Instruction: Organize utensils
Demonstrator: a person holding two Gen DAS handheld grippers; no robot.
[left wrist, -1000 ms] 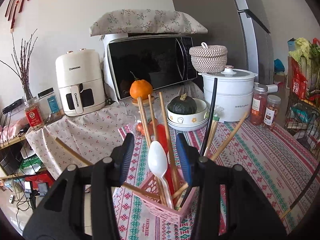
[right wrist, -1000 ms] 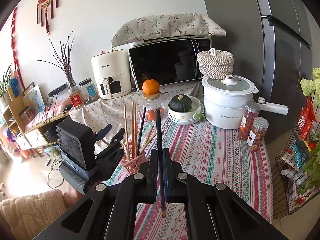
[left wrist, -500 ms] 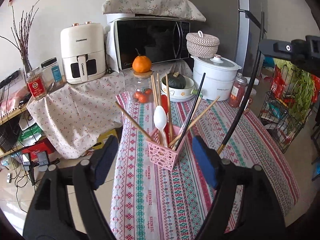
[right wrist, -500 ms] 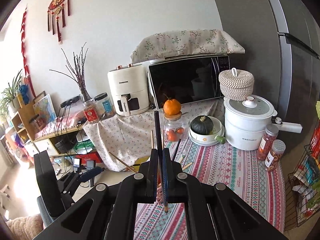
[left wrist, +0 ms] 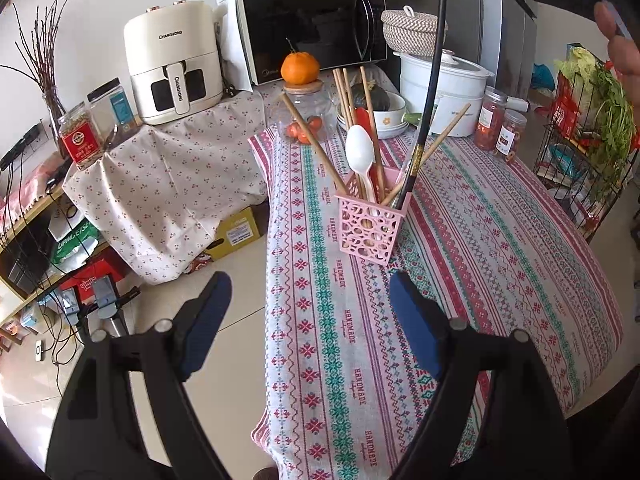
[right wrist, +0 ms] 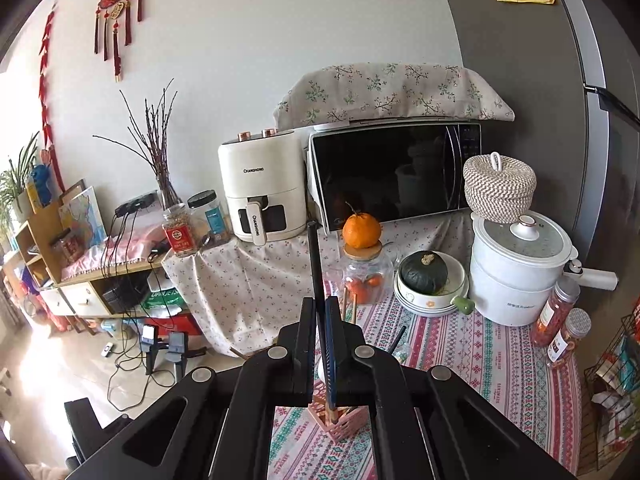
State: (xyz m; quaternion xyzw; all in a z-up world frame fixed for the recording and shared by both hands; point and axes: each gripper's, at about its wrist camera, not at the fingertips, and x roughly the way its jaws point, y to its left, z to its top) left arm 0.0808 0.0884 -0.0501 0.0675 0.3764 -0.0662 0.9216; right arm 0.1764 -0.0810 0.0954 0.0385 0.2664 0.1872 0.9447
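Backing off from pink holder, left gripper now spread wide, empty. Right gripper clenched on black chopstick, tip lowered into holder at table's 12 o'clock. Insertion nearly done; release next.

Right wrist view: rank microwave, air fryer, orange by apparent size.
1. microwave, widest on screen
2. air fryer
3. orange, though it sits nearer the camera, so true ratios are unsure
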